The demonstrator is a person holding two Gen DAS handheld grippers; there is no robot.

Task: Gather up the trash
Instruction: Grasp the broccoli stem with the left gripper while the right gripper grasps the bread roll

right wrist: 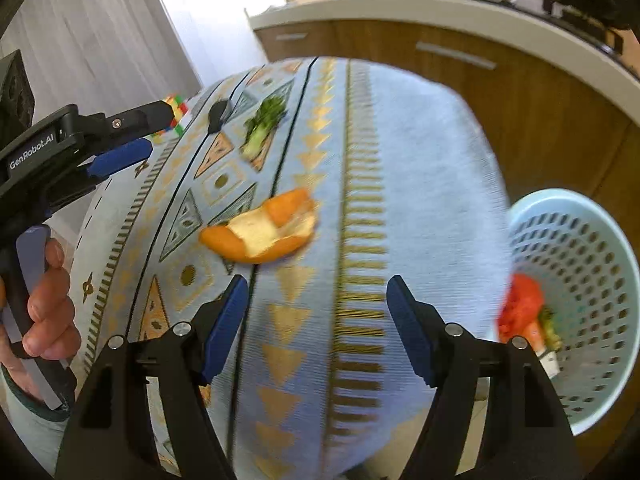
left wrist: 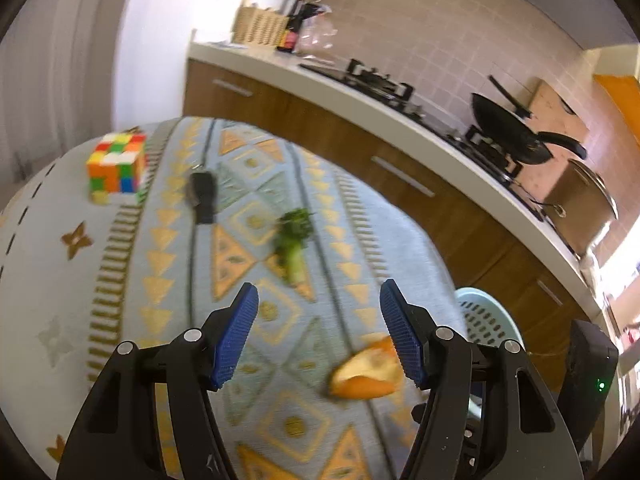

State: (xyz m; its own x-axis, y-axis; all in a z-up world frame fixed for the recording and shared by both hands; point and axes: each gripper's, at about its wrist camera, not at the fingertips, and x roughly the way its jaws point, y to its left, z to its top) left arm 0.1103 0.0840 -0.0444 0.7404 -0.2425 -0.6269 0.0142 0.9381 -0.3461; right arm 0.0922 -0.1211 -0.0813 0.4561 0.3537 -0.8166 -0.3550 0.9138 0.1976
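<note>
An orange peel [right wrist: 262, 232] lies on the patterned tablecloth [right wrist: 400, 184], just ahead and left of my open, empty right gripper [right wrist: 314, 300]. It also shows in the left wrist view [left wrist: 366, 372], beside the right finger of my open, empty left gripper [left wrist: 318, 300]. A green vegetable scrap [left wrist: 294, 240] lies farther on, ahead of the left gripper; it also shows in the right wrist view [right wrist: 262, 124]. A light blue perforated basket [right wrist: 580, 292] stands beyond the table's right edge, holding red and green scraps [right wrist: 524, 312]. The left gripper appears at the left of the right wrist view [right wrist: 132, 136].
A colourful puzzle cube [left wrist: 116, 166] and a black key fob [left wrist: 202, 196] lie at the table's far side. Behind is a kitchen counter [left wrist: 400, 120] with a stove, a black pan [left wrist: 508, 128] and wooden cabinets. The basket's rim shows in the left wrist view [left wrist: 486, 320].
</note>
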